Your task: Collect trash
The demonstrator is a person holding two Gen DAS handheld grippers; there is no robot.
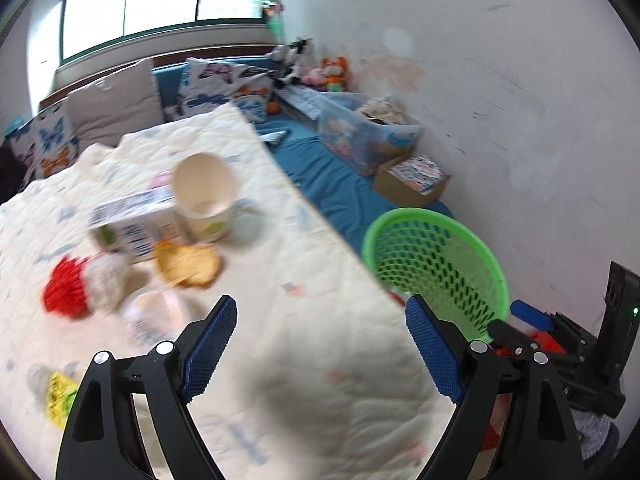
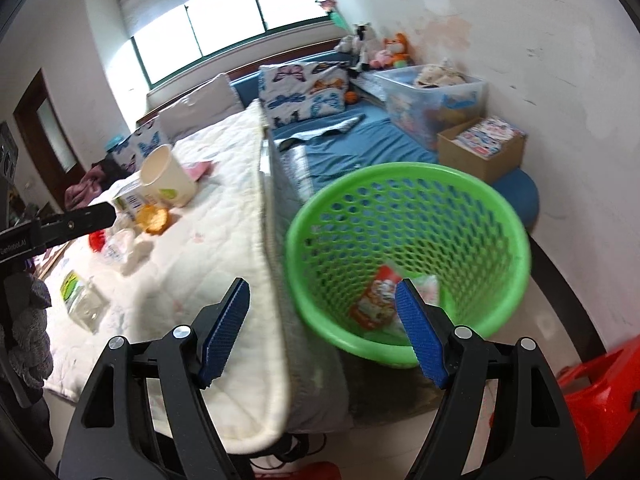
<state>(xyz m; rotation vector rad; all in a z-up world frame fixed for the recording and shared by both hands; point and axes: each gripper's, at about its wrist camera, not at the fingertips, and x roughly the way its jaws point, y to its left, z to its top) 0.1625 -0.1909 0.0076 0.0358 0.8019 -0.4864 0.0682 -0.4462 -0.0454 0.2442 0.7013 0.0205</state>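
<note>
Both tools, left (image 1: 320,354) and right (image 2: 322,328), are hanging released, gripping nothing. Risk: tipped white paper cup (image 1: 204,196) rolling off quilted bed (image 1: 312,392), missing green mesh plastic basket (image 2: 404,256).

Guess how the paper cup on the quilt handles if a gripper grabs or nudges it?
The paper cup looks empty and thin-walled, so it is probably very light and would crush under a hard squeeze. It leans on the carton atop a soft quilt, so a nudge would likely tip it, and it could roll.
</note>
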